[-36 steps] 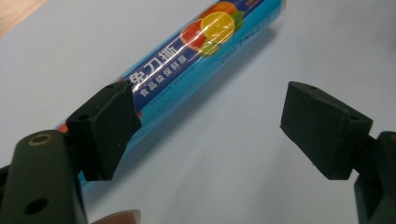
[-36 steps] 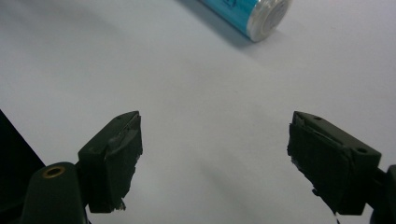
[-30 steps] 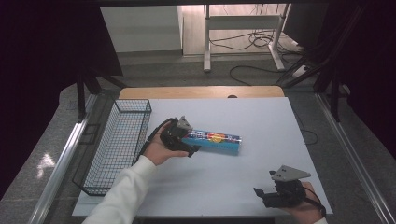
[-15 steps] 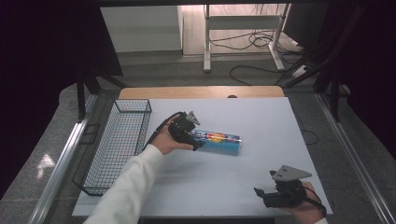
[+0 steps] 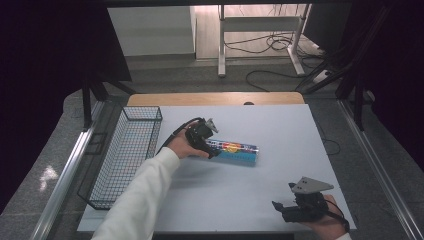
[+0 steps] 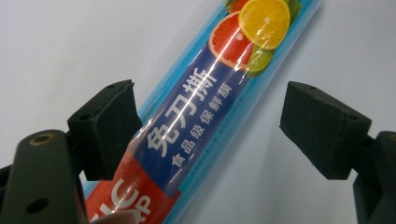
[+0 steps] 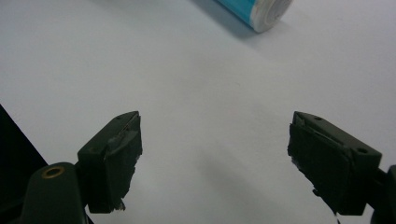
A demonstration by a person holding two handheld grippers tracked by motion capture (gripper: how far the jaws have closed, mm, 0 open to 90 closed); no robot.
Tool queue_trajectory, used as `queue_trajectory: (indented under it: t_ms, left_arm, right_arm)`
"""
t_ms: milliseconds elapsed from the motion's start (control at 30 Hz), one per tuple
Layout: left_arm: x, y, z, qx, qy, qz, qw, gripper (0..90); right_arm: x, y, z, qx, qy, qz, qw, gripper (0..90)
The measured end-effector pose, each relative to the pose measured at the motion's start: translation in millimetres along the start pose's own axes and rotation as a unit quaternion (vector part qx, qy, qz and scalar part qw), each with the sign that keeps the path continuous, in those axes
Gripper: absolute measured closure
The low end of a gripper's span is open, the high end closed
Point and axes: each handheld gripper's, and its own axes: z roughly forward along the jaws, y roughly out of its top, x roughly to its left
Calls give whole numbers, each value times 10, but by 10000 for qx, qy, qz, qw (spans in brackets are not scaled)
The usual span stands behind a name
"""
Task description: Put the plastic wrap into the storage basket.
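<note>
At the left side of the table (image 5: 280, 130) lies a black wire basket (image 5: 125, 155), long and narrow, with its mesh sides standing upright. Just to the right of it, a white sleeve (image 5: 137, 200) comes up from the bottom edge, and the hand holds the left gripper (image 5: 212, 150) at the left end of a roll of cling film (image 5: 232, 151). This roll is lying flat near the middle of the table, with its length going from left to right and a little downward in the high view. In the left gripper view the roll (image 6: 205, 107) goes slantwise between the two jaws; the left pad (image 6: 109, 128) is at the roll's edge, while the right pad (image 6: 324, 128) stands apart from it with bare table between. The jaws have just been closing a little, but they are not yet pressing on the roll. At the far right, near the front edge, the right gripper (image 5: 280, 209) rests low with its jaws spread wide and nothing between them. In its own view the round end of the roll (image 7: 261, 11) shows well apart, at the top.
</note>
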Motion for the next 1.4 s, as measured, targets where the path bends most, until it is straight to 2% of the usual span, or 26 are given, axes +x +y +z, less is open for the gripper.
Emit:
queue_trajectory:
  t_ms: [100,133,333,367,500,600,733,833,1067,1200,1400]
  left_arm:
    - [16,14,29,43,-24,57,10000,197]
    - [40,13,70,63,-89,53,9999,200]
    - [98,-16,166,137,-92,98,9998,204]
    - [120,-27,201,166,-164,128,9996,186]
    - [148,-31,227,136,-233,142,9995,167]
    - [169,-27,260,264,-286,250,9989,152]
    - [158,7,303,436,-236,394,9980,137]
    - [180,7,336,442,-228,433,9978,119]
    - [195,17,415,512,-173,380,9978,92]
    - [186,27,439,611,-75,448,9971,90]
    - [181,31,447,653,-49,468,9968,94]
  right_arm:
    - [1,1,0,4,11,-4,10000,182]
    - [1,1,1,5,12,-9,10000,182]
    - [-10,-3,2,9,6,2,10000,182]
    - [-13,-4,4,16,3,4,10000,183]
    - [-16,-5,13,26,18,23,10000,183]
    - [-19,-3,20,42,18,19,10000,182]
    - [-22,-4,29,69,20,30,10000,182]
    - [-24,-7,30,79,25,39,10000,182]
    - [-29,-13,43,114,39,50,9999,182]
    - [-30,-12,50,132,45,48,9999,182]
    - [-28,-11,54,139,53,54,9999,182]
